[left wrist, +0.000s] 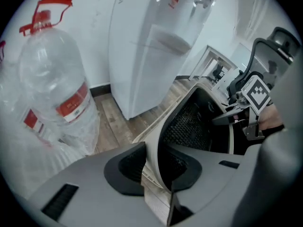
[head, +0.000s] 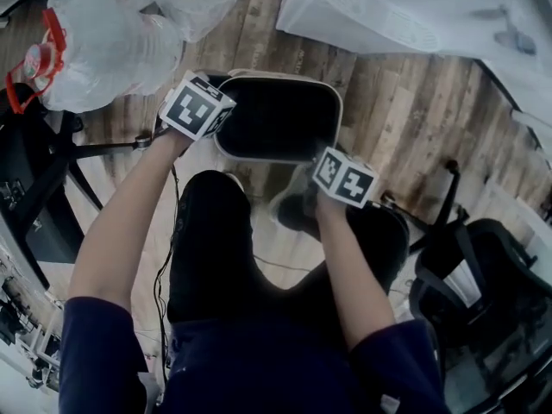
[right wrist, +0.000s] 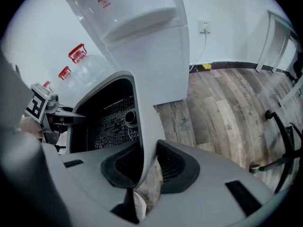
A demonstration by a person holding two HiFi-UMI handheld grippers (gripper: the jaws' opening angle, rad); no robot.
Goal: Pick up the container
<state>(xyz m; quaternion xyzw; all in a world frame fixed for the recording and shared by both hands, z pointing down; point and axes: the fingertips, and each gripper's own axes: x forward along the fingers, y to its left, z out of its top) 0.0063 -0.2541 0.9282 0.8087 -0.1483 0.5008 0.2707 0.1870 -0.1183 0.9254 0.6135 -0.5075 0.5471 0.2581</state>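
Note:
A white container [head: 338,102] with a dark mesh inside sits on the wooden floor in front of the person's knees. My left gripper [head: 212,134] holds its left rim, and my right gripper [head: 317,160] holds its near right rim. In the left gripper view the container's wall [left wrist: 154,141] runs between the pads of my left gripper [left wrist: 152,168], and both pads press on it. In the right gripper view the white wall [right wrist: 144,126] stands clamped between the pads of my right gripper [right wrist: 144,174]. The opposite gripper's marker cube [left wrist: 258,91] [right wrist: 35,103] shows across the container in each of those views.
Large clear water bottles [head: 103,50] with red handles lie at the far left. A white water dispenser [head: 405,7] stands just behind the container. A black office chair [head: 483,274] is at the right, and a dark chair base [head: 52,171] at the left.

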